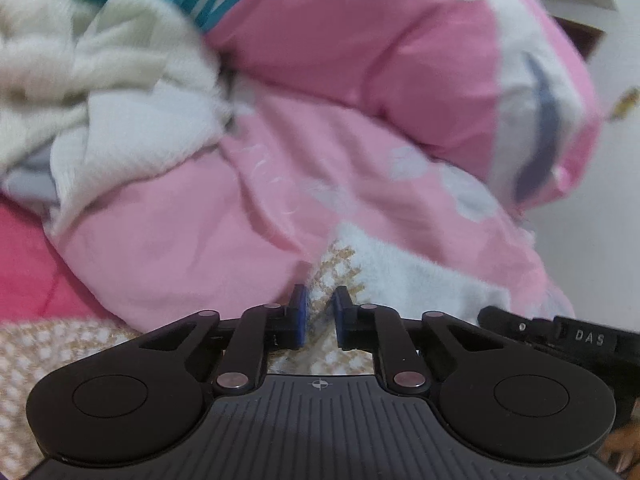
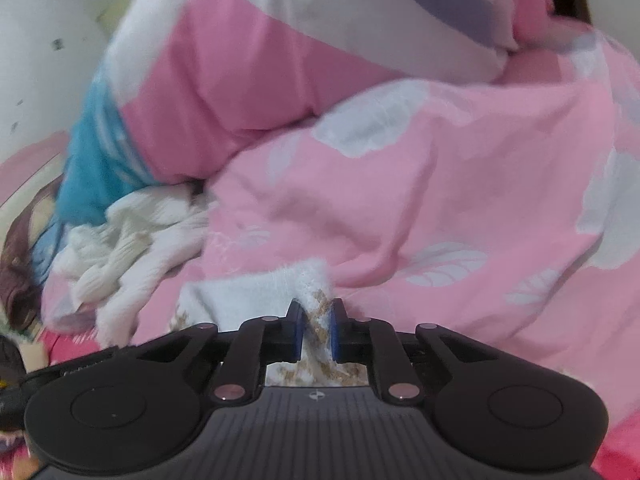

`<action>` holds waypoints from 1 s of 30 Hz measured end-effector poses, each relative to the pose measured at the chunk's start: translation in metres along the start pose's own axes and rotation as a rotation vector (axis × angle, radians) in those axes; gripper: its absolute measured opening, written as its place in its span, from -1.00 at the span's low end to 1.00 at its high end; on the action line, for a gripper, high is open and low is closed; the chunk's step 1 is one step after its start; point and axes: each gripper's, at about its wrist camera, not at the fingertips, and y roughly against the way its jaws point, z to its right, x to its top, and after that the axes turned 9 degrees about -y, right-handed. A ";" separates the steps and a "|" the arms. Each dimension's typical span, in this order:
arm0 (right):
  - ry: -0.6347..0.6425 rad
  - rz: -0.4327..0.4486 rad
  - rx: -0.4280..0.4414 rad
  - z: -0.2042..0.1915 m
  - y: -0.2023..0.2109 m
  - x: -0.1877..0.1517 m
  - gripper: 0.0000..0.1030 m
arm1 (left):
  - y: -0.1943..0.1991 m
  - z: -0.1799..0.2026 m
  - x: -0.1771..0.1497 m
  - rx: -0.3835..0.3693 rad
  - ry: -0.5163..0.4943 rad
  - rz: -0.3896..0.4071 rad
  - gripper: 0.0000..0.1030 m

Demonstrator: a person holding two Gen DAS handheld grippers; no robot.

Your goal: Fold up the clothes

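While both pinch the white knitted cloth with a tan checked pattern (image 2: 316, 312), the left gripper (image 1: 320, 316) and right gripper (image 2: 316, 330) sit against the rumpled pink leaf-print quilt (image 2: 440, 200).

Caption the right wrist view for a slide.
Right claw shut on a white-and-tan knit cloth against a pink leaf-print quilt.

A white fuzzy knit garment with a tan checked pattern (image 1: 384, 268) (image 2: 280, 292) lies crumpled against pink bedding, one patterned fold pinched at each of two places. A cream ribbed knit garment (image 1: 100, 92) (image 2: 132, 248) lies bunched nearby.
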 end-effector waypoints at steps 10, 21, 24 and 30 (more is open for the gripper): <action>0.491 -0.147 -0.098 -0.034 0.098 -0.096 -0.72 | 0.088 0.026 -0.055 -0.103 -0.235 -0.138 -0.75; 0.200 -0.178 -0.063 0.017 0.141 -0.125 -0.54 | 0.134 -0.026 -0.085 -0.151 -0.014 -0.191 -0.20; -0.066 -0.138 0.015 0.041 0.134 -0.100 -0.39 | 0.122 -0.035 -0.072 -0.157 0.089 -0.156 0.17; -0.398 -0.176 0.073 0.082 0.067 -0.087 -0.34 | 0.066 -0.056 -0.061 -0.170 0.274 -0.190 0.42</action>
